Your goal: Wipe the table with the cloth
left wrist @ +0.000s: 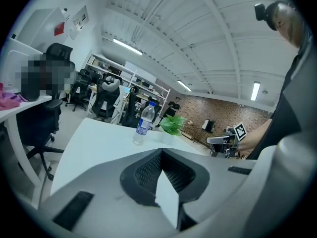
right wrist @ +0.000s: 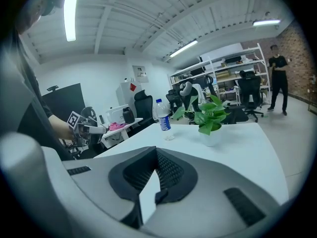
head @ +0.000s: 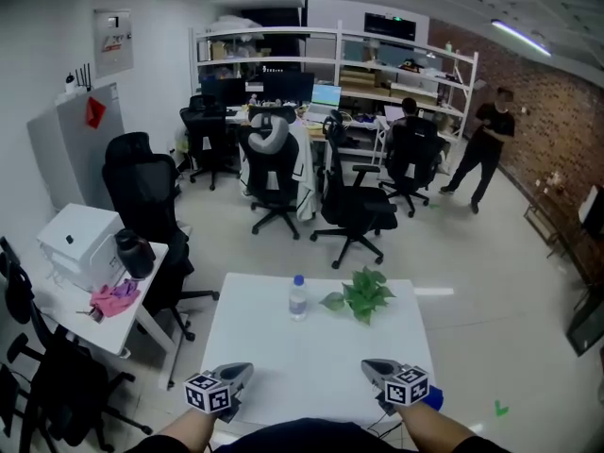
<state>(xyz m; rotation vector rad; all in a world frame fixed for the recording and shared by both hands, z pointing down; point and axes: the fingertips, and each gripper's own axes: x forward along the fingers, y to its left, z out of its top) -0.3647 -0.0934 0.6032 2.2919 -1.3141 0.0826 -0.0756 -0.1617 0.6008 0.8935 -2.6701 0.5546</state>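
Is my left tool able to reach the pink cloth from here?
Probably not from here: the left tool sits shut at the white table's near edge, while the pink cloth lies uncovered on a separate side desk across a floor gap.

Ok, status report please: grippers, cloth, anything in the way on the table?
Left gripper, right gripper shut, empty. Pink cloth lies on side desk, not held. Bottle, plant on table.

1. Head view looked steeply down on the white table (head: pixel 311 361) from its near edge.
2. Both gripper views sat low, close over that edge, facing across it.
3. All three shared bottle (head: pixel 298 297) and plant (head: pixel 361 293).
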